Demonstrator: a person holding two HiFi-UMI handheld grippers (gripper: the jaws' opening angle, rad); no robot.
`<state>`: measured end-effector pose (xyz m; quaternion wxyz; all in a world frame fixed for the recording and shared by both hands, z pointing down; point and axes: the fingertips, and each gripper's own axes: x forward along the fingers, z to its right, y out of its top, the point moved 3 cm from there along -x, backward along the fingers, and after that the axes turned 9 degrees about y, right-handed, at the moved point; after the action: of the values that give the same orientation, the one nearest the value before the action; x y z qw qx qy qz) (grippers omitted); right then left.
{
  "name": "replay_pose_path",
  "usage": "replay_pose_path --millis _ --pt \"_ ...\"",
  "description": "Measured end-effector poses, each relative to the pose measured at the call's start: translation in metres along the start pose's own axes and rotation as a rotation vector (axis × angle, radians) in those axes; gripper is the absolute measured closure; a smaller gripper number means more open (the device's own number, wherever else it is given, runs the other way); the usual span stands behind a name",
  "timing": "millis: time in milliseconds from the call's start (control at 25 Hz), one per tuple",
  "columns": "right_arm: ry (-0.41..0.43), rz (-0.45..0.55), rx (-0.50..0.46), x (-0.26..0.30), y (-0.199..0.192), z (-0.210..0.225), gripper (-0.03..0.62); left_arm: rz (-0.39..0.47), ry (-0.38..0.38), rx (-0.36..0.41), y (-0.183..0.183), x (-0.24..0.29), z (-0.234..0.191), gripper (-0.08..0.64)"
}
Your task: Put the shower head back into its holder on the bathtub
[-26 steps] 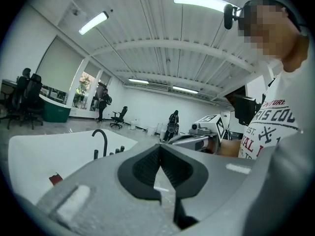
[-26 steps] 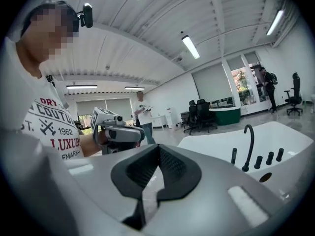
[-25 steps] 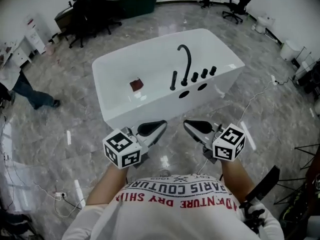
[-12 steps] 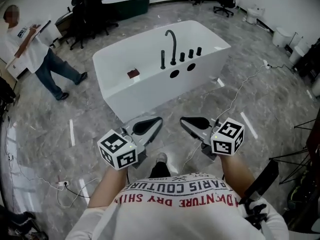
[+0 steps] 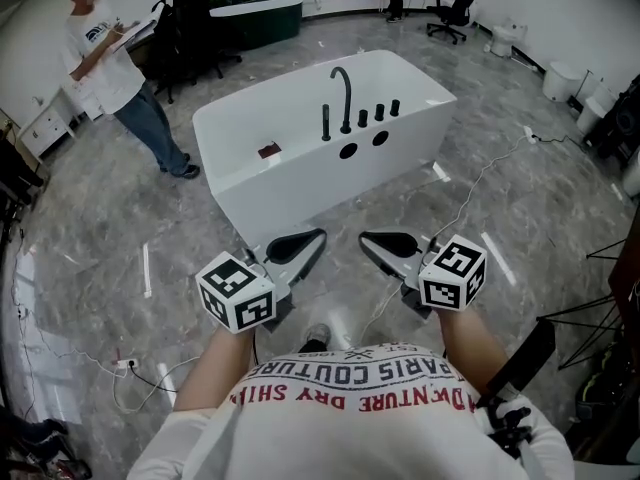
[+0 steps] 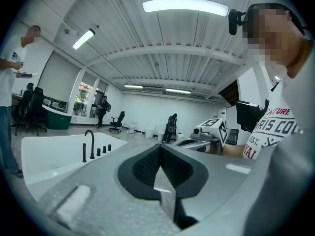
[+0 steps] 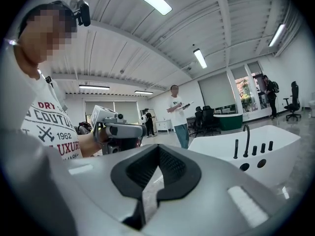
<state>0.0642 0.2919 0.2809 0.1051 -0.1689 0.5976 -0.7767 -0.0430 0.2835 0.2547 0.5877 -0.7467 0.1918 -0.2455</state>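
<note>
The white bathtub (image 5: 300,183) stands on the marble floor ahead of me. On its rim are a black arched spout (image 5: 343,88), a slim black upright piece (image 5: 326,123) and three black knobs (image 5: 379,114). I cannot tell whether the upright piece is the shower head. A small dark red object (image 5: 268,151) lies inside the tub. My left gripper (image 5: 321,235) and right gripper (image 5: 362,238) are held side by side short of the tub, both shut and empty. The tub (image 6: 44,154) lies left of the left gripper (image 6: 160,168), and the tub (image 7: 278,149) lies right of the right gripper (image 7: 156,168).
A person in a white shirt (image 5: 120,78) stands beyond the tub's left end. Office chairs (image 5: 190,28) and a dark green counter (image 5: 255,13) line the back. Cables (image 5: 480,183) trail over the floor to the right, and a black stand (image 5: 520,368) is near my right elbow.
The tub now looks a little smaller and farther off. The person in the white shirt has come fully into view at the upper left. Both grippers stay shut, side by side.
</note>
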Motion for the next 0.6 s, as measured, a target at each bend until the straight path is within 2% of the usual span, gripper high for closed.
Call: replay_pose_path --millis 600 --pt "0.024 0.000 -0.005 0.006 0.000 -0.010 0.589 0.011 0.019 0.005 0.001 -0.013 0.004 0.558"
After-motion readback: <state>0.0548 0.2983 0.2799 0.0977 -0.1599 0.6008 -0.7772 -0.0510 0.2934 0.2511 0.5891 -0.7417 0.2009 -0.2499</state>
